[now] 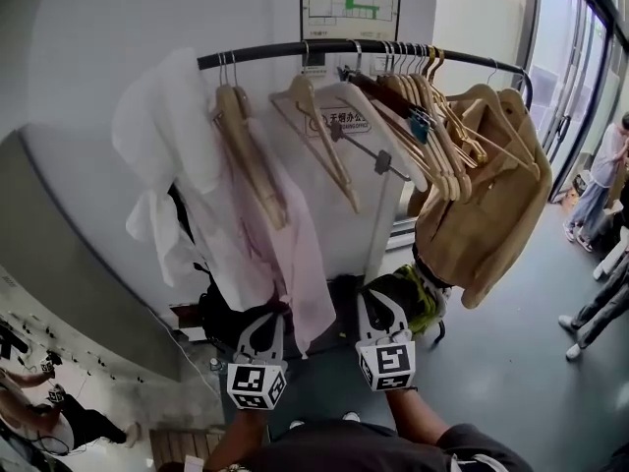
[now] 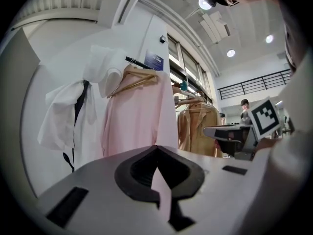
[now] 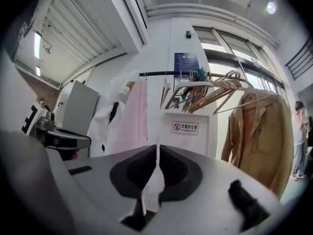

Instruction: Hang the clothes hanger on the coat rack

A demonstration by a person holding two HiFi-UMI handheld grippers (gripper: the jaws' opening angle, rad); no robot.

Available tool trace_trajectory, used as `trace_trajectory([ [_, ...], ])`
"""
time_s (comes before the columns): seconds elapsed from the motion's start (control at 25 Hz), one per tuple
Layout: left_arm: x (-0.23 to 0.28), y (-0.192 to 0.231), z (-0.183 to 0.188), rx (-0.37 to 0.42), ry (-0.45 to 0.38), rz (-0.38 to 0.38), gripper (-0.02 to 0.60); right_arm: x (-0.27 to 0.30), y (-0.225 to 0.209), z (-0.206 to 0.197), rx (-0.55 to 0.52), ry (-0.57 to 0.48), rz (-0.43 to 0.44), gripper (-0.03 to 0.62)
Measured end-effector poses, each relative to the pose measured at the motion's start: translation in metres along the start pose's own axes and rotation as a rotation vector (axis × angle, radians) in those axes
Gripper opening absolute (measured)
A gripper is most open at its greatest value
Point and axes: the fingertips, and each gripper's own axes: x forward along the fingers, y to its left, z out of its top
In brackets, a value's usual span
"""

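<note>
Head view: clothes hanger (image 1: 251,160) carrying a pink shirt (image 1: 300,264) is hooked on the coat rack (image 1: 285,51) rail. Left gripper (image 1: 263,315) is low by the shirt's hem — jaws together, pink showing behind the tips. Right gripper (image 1: 377,291) is beside it — jaws drawn closed, nothing between.

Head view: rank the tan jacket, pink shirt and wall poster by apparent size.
1. Tan jacket
2. Pink shirt, only slightly smaller, so this order is unsure
3. Wall poster, clearly smallest
</note>
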Motion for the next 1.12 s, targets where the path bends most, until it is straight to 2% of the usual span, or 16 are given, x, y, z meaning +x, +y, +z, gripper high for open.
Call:
trace_trajectory([
  [0.16,0.007,-0.007,0.003,0.007,-0.012,-0.013,0.002,-0.013,0.005,-0.012,-0.008,0.019,-0.010,0.015],
  [0.44,0.006,-0.010,0.000,0.001,-0.002,-0.018,0.002,-0.009,0.007,-0.034,0.039,0.100,0.037,0.014],
  [0.84,0.001,-0.008,-0.008,-0.003,0.018,0.001,0.002,-0.012,0.011,-0.034,0.020,0.080,0.046,0.014],
  [1.12,-0.001,-0.009,-0.007,0.005,0.017,0.003,0.002,-0.012,0.010,-0.030,0.086,0.051,0.068,0.014],
])
